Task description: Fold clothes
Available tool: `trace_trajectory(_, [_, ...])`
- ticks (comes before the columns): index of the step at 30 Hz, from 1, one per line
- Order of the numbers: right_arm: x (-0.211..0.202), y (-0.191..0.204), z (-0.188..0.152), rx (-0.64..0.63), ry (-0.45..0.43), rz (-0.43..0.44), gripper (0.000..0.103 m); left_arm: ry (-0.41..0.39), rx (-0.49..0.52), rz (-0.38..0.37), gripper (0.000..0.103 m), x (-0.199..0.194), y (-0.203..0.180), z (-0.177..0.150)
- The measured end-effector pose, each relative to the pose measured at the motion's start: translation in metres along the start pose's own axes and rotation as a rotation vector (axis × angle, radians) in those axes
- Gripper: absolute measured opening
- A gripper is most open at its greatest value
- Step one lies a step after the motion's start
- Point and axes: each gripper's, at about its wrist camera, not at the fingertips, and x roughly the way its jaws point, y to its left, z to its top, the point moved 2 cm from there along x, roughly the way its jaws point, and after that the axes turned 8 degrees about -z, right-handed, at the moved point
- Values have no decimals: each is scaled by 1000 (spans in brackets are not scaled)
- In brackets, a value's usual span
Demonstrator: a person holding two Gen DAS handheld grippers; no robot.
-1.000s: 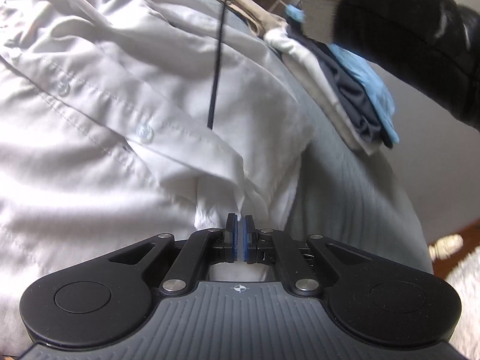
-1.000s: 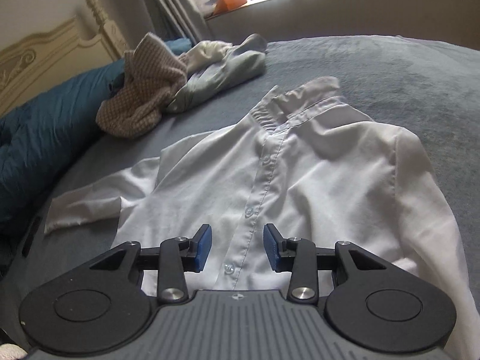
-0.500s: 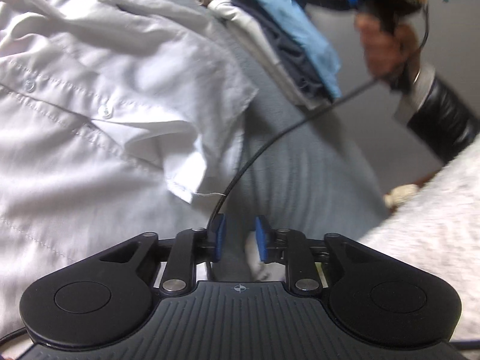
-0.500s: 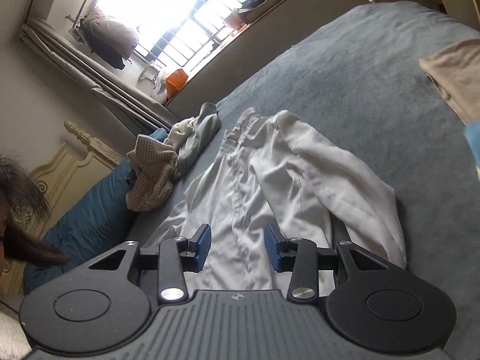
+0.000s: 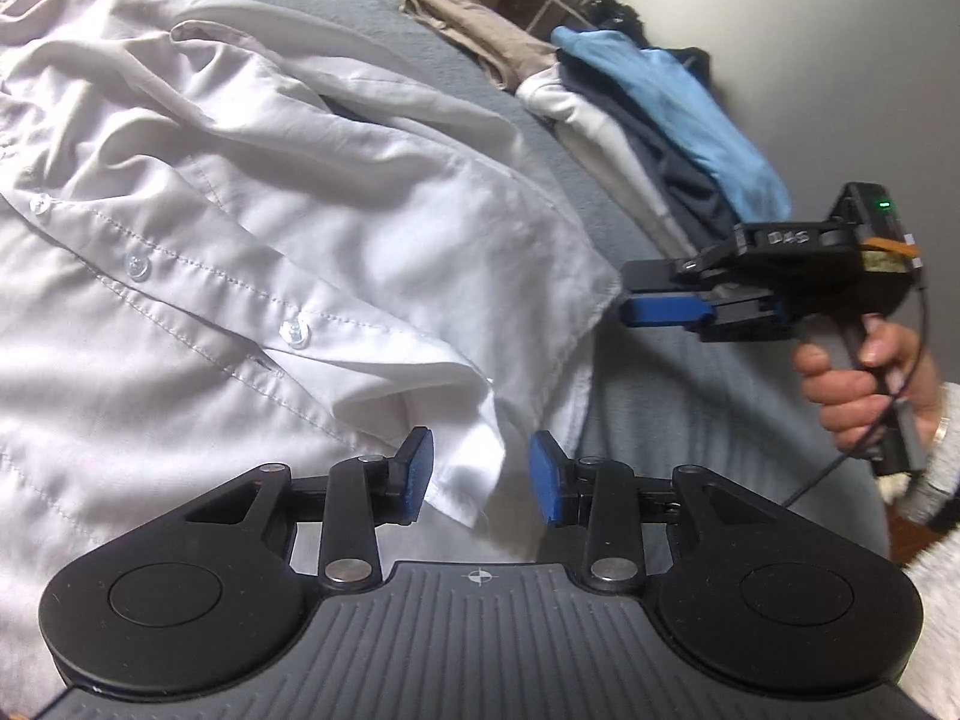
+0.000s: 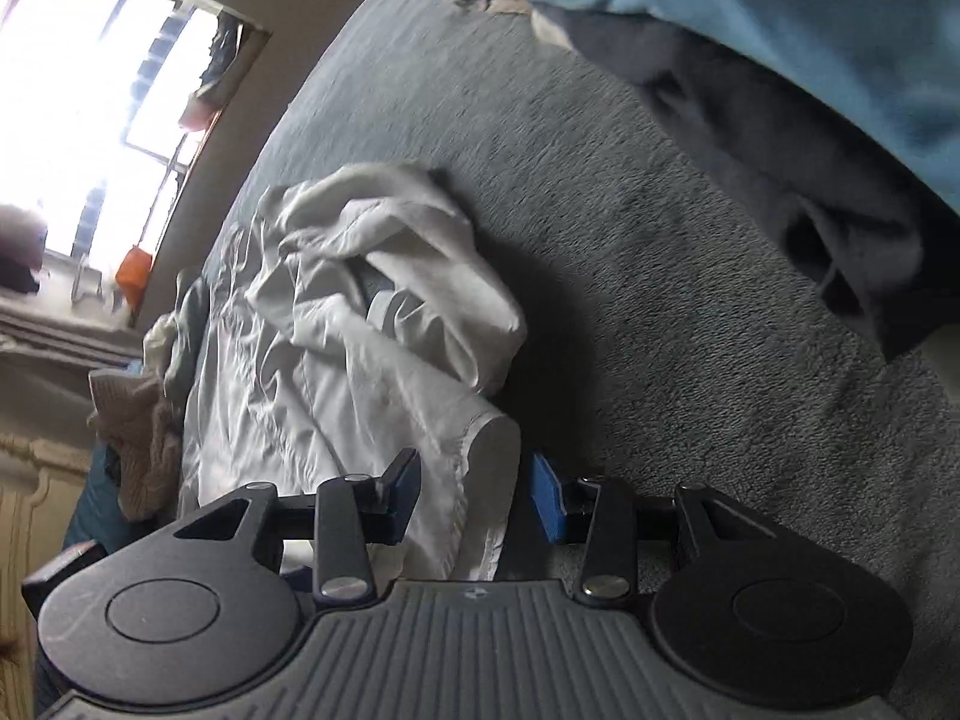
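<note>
1. A white button-front cotton shirt (image 5: 252,222) lies spread on a grey plush bed cover (image 5: 672,420), filling the left and centre of the left wrist frame; in the right wrist view it runs from centre to lower centre.
2. The left gripper (image 5: 480,474) sits at lower centre of its own view, its jaws opening, a corner of the shirt's hem lying loose between the blue pads, not pinched.
3. Only the left wrist view shows the right gripper (image 5: 654,294) from the side, at right of frame at the shirt's edge, held by a hand (image 5: 864,384).
4. The right wrist view shows those jaws apart, a folded shirt edge between the pads, unclamped.
5. A stack of folded clothes topped by a light blue garment (image 5: 672,114) sits at upper right.
6. Only the right wrist view shows a bright window (image 6: 102,96) at upper left and a heap of crumpled clothes (image 6: 144,414) at left.
</note>
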Motion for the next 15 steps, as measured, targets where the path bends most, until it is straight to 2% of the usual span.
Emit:
trace_trajectory(2, [-1,-3,3,34,-20,10,43,-6,-1,45,35,6,-1,0])
trace_trajectory(5, [-5,1,11,15,-82,1,43,-9,16,82,33,9,-2,-2])
trace_trajectory(7, [-5,8,21,-20,-117,-3,43,-8,26,95,25,10,-3,-3])
trace_trajectory(11, [11,35,48,-179,-161,-99,43,-7,-19,106,12,9,1,-4])
trace_trajectory(13, [26,49,59,-264,-184,-158,55,-12,-48,98,9,5,2,-6])
trace_trajectory(15, [46,55,68,-319,-163,-191,58,-18,-75,86,8,1,4,-9])
